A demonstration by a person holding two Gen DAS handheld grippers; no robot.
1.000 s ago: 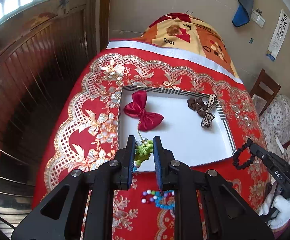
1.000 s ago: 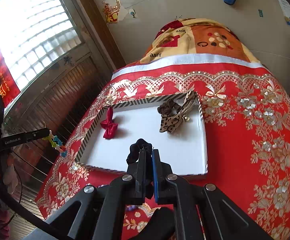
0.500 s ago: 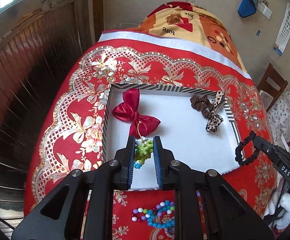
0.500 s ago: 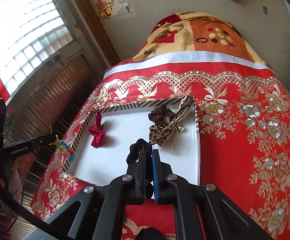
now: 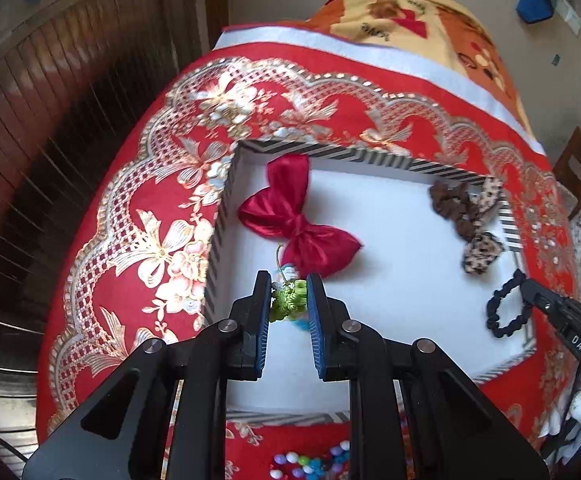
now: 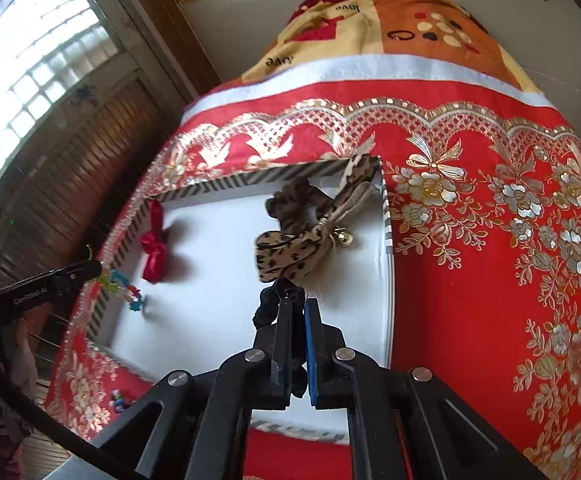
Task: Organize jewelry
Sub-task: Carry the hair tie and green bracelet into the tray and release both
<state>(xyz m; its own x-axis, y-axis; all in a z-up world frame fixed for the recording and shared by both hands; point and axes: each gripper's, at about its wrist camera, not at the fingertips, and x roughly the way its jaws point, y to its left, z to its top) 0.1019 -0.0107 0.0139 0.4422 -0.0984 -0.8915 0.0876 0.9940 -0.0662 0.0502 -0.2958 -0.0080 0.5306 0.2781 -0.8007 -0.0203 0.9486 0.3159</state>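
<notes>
A white tray point(image 5: 394, 280) with a striped rim lies on the red tablecloth. In it rest a red satin bow point(image 5: 294, 220) and a leopard-print scrunchie bow point(image 5: 476, 224). My left gripper point(image 5: 289, 302) is shut on a green knotted charm point(image 5: 288, 299) with blue bits, hanging over the tray's left part. In the right wrist view my right gripper point(image 6: 297, 320) is shut on a black scrunchie point(image 6: 274, 300) above the tray point(image 6: 210, 320), just in front of the leopard bow point(image 6: 310, 232). That black scrunchie point(image 5: 506, 312) also shows at the left wrist view's right side.
A multicoloured bead bracelet point(image 5: 314, 462) lies on the red cloth point(image 5: 138, 216) in front of the tray. An orange patterned blanket point(image 6: 390, 28) covers the far end. A wooden slatted door point(image 5: 50, 80) stands at the left, a chair point(image 5: 578, 172) at the right.
Both grippers have moved forward and down over the tray, each keeping its item. The tray now fills more of both views, and the bead bracelet has slid toward the bottom edge.
</notes>
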